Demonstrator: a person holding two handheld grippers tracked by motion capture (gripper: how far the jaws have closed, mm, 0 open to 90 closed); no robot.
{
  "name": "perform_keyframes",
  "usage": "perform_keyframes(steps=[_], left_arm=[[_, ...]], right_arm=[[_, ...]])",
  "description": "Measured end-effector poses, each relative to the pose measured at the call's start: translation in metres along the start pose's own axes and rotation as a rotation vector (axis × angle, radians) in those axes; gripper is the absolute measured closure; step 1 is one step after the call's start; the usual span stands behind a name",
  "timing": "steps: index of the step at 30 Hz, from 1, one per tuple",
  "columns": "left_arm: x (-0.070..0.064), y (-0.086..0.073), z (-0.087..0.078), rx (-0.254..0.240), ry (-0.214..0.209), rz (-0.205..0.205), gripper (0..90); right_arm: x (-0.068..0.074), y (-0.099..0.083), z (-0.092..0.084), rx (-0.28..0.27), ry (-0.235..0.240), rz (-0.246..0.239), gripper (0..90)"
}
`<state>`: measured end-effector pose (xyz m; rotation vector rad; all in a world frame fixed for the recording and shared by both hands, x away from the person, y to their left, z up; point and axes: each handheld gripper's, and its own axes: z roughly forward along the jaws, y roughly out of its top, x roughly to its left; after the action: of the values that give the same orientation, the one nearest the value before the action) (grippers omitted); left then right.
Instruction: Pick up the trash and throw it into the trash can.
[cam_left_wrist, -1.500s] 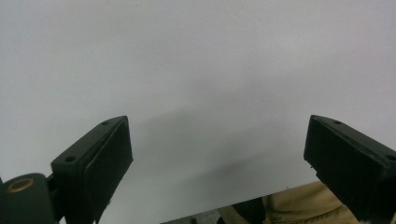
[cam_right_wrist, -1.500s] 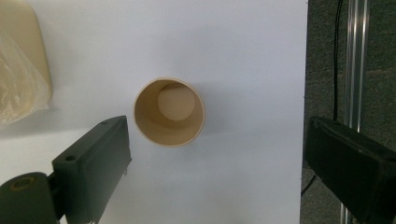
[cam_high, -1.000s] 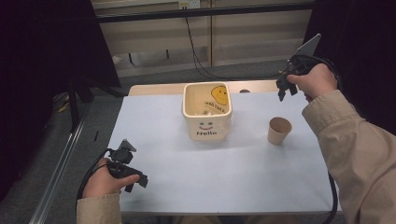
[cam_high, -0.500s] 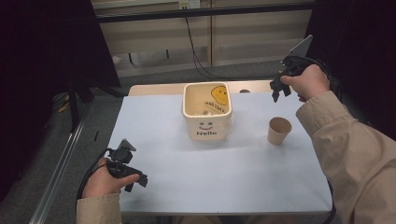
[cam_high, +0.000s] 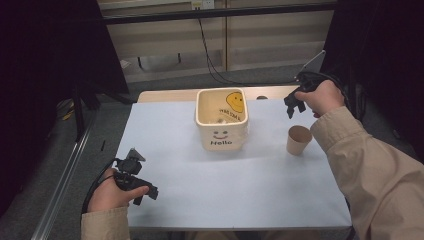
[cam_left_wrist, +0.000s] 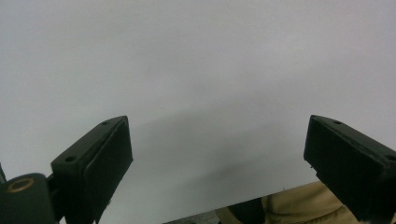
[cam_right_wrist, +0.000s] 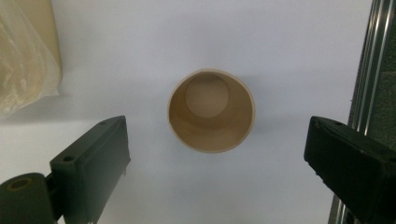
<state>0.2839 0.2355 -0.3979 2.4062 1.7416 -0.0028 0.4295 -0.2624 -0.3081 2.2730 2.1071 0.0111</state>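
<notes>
A brown paper cup (cam_high: 299, 140) stands upright and empty on the white table, right of a cream square tub (cam_high: 222, 118) with a smiley face and "Hello" on its front. My right gripper (cam_high: 295, 106) hovers above and just behind the cup, pointing down; in the right gripper view the cup (cam_right_wrist: 211, 110) sits centred between the wide-apart jaws, below them and untouched. My left gripper (cam_high: 142, 192) rests low near the table's front left corner, open, with bare tabletop (cam_left_wrist: 196, 70) between its jaws.
The tub's side with a clear plastic liner (cam_right_wrist: 25, 51) lies at the left of the right gripper view. A metal rail (cam_right_wrist: 373, 70) runs along the table's right edge. A dark floor and cables (cam_high: 210, 60) lie beyond the far edge.
My right gripper has shifted left and slightly down, coming over the paper cup. The left gripper has stayed in place.
</notes>
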Motion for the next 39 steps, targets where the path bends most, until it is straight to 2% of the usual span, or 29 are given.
perform_keyframes(steps=[3, 8, 12, 15, 20, 21, 23, 24, 29, 30, 31, 33, 34, 39], left_arm=[[0.001, 0.001, 0.000, 0.009, 0.007, 0.013, 7.7], [0.001, 0.000, 0.001, -0.001, 0.000, -0.005, 7.6], [0.002, 0.000, 0.000, 0.003, -0.001, 0.008, 7.5], [0.001, 0.000, 0.000, -0.004, 0.001, -0.003, 7.5], [0.001, 0.000, 0.000, -0.005, 0.005, 0.000, 7.5], [0.001, 0.000, 0.000, -0.001, 0.003, 0.006, 7.5], [0.001, 0.000, 0.000, -0.004, 0.003, 0.004, 7.4], [0.001, 0.001, 0.000, -0.005, 0.007, 0.016, 7.4], [0.001, 0.000, 0.000, -0.007, 0.006, 0.013, 7.4], [0.002, 0.000, 0.000, -0.002, 0.006, 0.018, 7.4], [0.001, 0.000, 0.000, -0.005, -0.001, 0.001, 7.4], [0.001, 0.000, -0.001, -0.008, 0.005, 0.004, 7.4], [0.001, 0.000, -0.001, -0.013, 0.003, 0.000, 7.4], [0.001, 0.000, 0.000, -0.007, 0.006, 0.001, 7.4]], right_arm=[[-0.001, -0.001, 0.010, 0.006, 0.006, -0.002, 6.7], [0.001, -0.005, 0.030, 0.020, 0.008, 0.006, 6.8], [0.001, -0.006, 0.039, 0.030, 0.003, 0.008, 6.9], [0.002, -0.006, 0.048, 0.024, 0.004, 0.018, 7.0], [0.005, -0.006, 0.061, 0.035, -0.009, 0.016, 7.4], [0.003, -0.006, 0.063, 0.032, -0.011, 0.003, 7.4], [0.003, -0.006, 0.069, 0.026, -0.014, 0.012, 7.7], [0.003, -0.006, 0.069, 0.026, -0.014, 0.012, 7.7], [0.002, -0.005, 0.073, 0.042, -0.035, 0.004, 8.1], [0.002, -0.005, 0.075, 0.038, -0.025, 0.007, 8.7], [0.002, -0.005, 0.076, 0.046, -0.029, 0.003, 9.1], [0.003, -0.005, 0.079, 0.049, -0.033, -0.001, 9.4], [0.006, -0.006, 0.082, 0.051, -0.020, 0.018, 11.2], [0.005, -0.006, 0.086, 0.065, -0.037, 0.008, 14.1]])
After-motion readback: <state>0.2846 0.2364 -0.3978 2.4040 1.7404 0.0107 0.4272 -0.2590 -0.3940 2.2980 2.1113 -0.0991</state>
